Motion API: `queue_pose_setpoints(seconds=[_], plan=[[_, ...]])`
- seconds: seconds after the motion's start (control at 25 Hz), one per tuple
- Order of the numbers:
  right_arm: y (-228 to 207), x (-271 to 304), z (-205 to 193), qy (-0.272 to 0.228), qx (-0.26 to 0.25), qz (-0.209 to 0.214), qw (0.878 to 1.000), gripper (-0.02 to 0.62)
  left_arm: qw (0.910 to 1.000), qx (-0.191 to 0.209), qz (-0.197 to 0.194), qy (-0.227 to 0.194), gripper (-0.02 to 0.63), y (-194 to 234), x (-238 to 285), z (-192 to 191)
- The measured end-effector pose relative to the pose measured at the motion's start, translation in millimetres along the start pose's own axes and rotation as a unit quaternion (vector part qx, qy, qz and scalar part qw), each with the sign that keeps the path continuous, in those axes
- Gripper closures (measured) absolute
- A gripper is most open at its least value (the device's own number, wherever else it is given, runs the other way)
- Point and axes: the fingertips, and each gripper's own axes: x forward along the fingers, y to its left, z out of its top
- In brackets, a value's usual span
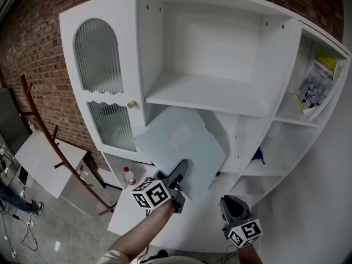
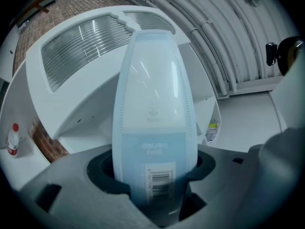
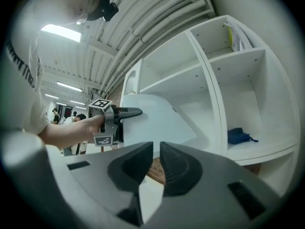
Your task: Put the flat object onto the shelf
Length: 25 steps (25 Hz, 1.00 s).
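The flat object is a pale blue translucent file pouch [image 1: 181, 144] with a barcode label [image 2: 159, 182]. My left gripper [image 1: 179, 172] is shut on its near edge and holds it up, tilted, in front of the white shelf unit, just below the wide middle shelf board [image 1: 203, 95]. In the left gripper view the pouch [image 2: 155, 99] stands between the jaws and hides most of the shelf. My right gripper [image 1: 231, 205] hangs lower right, shut and empty [image 3: 153, 163]. The right gripper view shows the left gripper [image 3: 128, 112] and the pouch [image 3: 157, 120] from the side.
A ribbed-glass cabinet door [image 1: 99, 56] closes the unit's left side. Booklets [image 1: 316, 84] lean in the upper right compartment, and a blue item [image 1: 257, 155] lies below them. A red-capped bottle [image 1: 129, 176] stands on the low ledge. A red coat rack [image 1: 49, 142] stands to the left.
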Motion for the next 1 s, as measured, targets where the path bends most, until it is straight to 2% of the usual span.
queue_pose_setpoints(seconds=[0.16,0.28,0.36,0.64,0.84,1.0], plan=[[8,13,2,0.003,0.010,0.021,1.000,0.550,0.9998,-0.013,0.009,-0.012,0.308,3,13,6],[17,24,-5,0.019,0.019,0.044,0.999,0.456,0.9998,-0.015,0.009,-0.013,0.308,4,23,5],[18,31,-9,0.026,0.026,0.047,0.998,0.445,0.9998,-0.016,0.006,-0.011,0.308,4,29,4],[18,64,-35,0.065,0.040,0.041,0.996,0.359,0.9998,-0.015,0.002,-0.011,0.308,4,48,3],[12,78,-43,0.070,0.052,0.022,0.996,0.356,0.9994,-0.023,0.013,-0.020,0.308,6,65,0],[-2,79,-39,0.053,0.062,-0.004,0.997,0.357,0.9974,-0.063,0.028,-0.020,0.308,12,79,-7]])
